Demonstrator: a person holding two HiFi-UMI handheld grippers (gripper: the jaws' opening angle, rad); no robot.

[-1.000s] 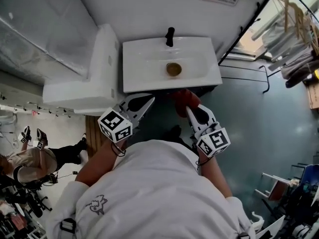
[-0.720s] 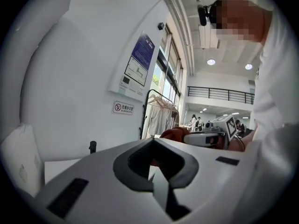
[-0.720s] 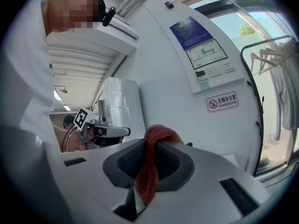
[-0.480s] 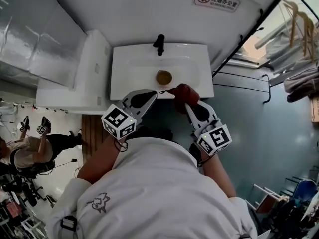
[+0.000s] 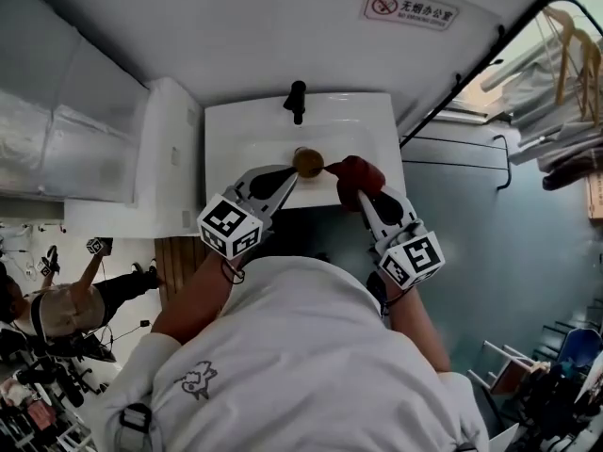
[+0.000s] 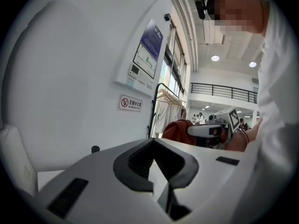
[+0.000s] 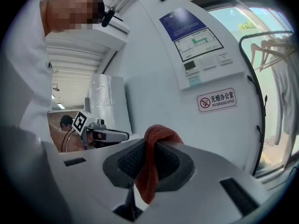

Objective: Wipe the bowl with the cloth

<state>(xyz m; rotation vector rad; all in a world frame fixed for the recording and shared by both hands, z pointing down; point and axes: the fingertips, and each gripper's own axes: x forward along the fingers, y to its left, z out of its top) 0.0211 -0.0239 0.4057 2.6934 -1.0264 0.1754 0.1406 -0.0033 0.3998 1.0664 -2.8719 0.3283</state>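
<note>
- Since a second ago, both grippers have been carried forward. They were short of the front edge of the sink point(image 5: 226, 135), and their tips are now seen over it.
- The cloth point(image 5: 356, 169), earlier held clear of the basin, is now just beside the bowl point(image 5: 308, 162), at its right. Whether the two touch cannot be told.
- The bowl (small, brown and round) lies inside the basin, forward of the black faucet point(image 5: 295, 102).
- The sink is closed in behind by the white wall point(image 5: 283, 26) and at its left by a white unit point(image 5: 165, 158). Open floor point(image 5: 490, 234) is left at its right.
- The left gripper point(image 5: 285, 174) is held fully closed with nothing between its jaws, and its tip is just left of the bowl.
- The right gripper point(image 5: 362, 193) is clamped on the red cloth. One fold is bunched above the pads and a tail hangs below them.
</note>
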